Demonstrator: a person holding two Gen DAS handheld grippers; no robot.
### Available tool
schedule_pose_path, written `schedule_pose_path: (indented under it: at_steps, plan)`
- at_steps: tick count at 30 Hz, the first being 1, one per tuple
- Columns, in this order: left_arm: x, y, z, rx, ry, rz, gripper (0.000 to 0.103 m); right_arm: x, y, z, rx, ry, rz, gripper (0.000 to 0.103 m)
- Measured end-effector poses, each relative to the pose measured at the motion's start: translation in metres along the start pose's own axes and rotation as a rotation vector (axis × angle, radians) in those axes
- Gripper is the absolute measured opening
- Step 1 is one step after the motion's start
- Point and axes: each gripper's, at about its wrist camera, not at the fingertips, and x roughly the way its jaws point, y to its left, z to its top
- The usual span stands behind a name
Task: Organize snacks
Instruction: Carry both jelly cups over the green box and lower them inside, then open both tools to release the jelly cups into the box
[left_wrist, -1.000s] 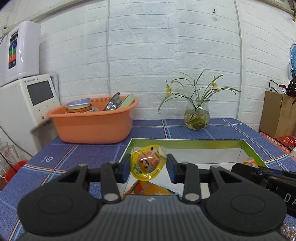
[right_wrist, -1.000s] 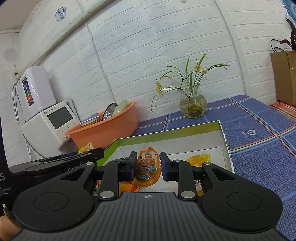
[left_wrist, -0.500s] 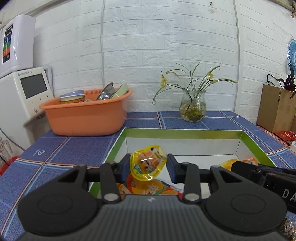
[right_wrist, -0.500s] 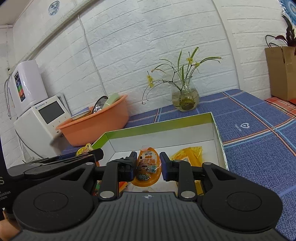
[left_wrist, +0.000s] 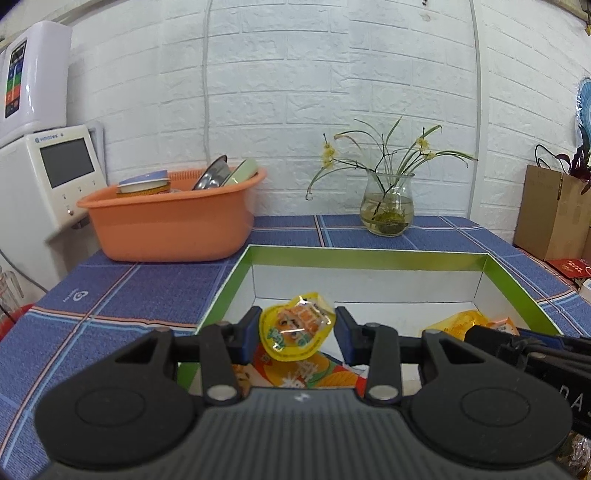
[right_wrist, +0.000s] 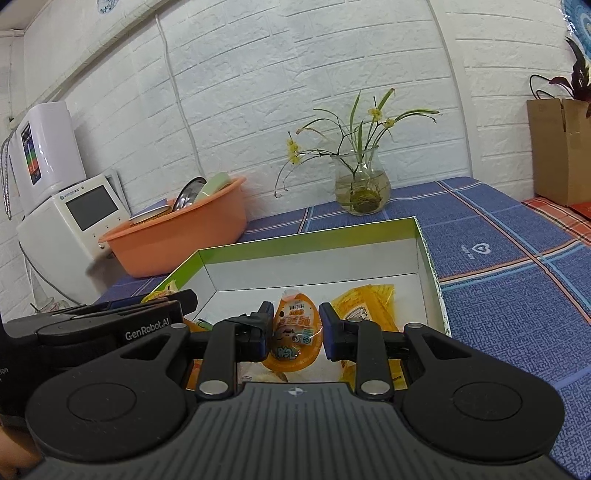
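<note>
My left gripper (left_wrist: 297, 334) is shut on a yellow jelly cup (left_wrist: 295, 330) and holds it over the near left part of the green-rimmed white box (left_wrist: 365, 258). My right gripper (right_wrist: 295, 332) is shut on an orange jelly cup (right_wrist: 295, 334) over the same box (right_wrist: 310, 247). Orange snack packets (left_wrist: 295, 374) lie in the box under the left gripper, and a yellow packet (right_wrist: 365, 304) lies at its right side. The left gripper shows at the left of the right wrist view (right_wrist: 110, 321).
An orange basin (left_wrist: 170, 221) with dishes stands at the back left on the blue checked tablecloth (left_wrist: 110, 291). A glass vase with flowers (left_wrist: 388, 206) stands behind the box. A white appliance (left_wrist: 48, 177) is at the far left, a cardboard box (left_wrist: 554, 210) at the right.
Both grippers have moved forward and down over the box while holding their jelly cups. The box now looks nearer and more of its inside shows.
</note>
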Motion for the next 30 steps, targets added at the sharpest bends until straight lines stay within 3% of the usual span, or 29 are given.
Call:
schedule_pose_path:
  at_steps: [5,6,9,18,26,30]
  plan:
    - [-0.002,-0.001,-0.001,-0.003,-0.013,-0.010,0.042,0.000,-0.001,-0.001,0.001,-0.004,-0.004,0.053]
    - [-0.002,-0.002,-0.001,0.003,-0.013,-0.007,0.042,0.001,-0.001,-0.001,0.008,0.001,-0.003,0.062]
    - [-0.001,-0.001,-0.001,0.000,-0.010,-0.006,0.044,0.002,-0.004,-0.002,0.036,0.019,0.015,0.073]
    - [-0.003,0.002,0.000,-0.011,-0.017,0.004,0.061,-0.001,-0.003,-0.001,0.044,0.004,0.026,0.080]
    - [-0.009,0.010,0.004,-0.035,-0.016,0.015,0.064,-0.012,-0.008,0.008,0.069,-0.006,0.072,0.087]
    - [-0.037,0.021,0.004,-0.041,-0.028,0.021,0.064,-0.045,-0.014,0.017,0.098,-0.040,0.136,0.089]
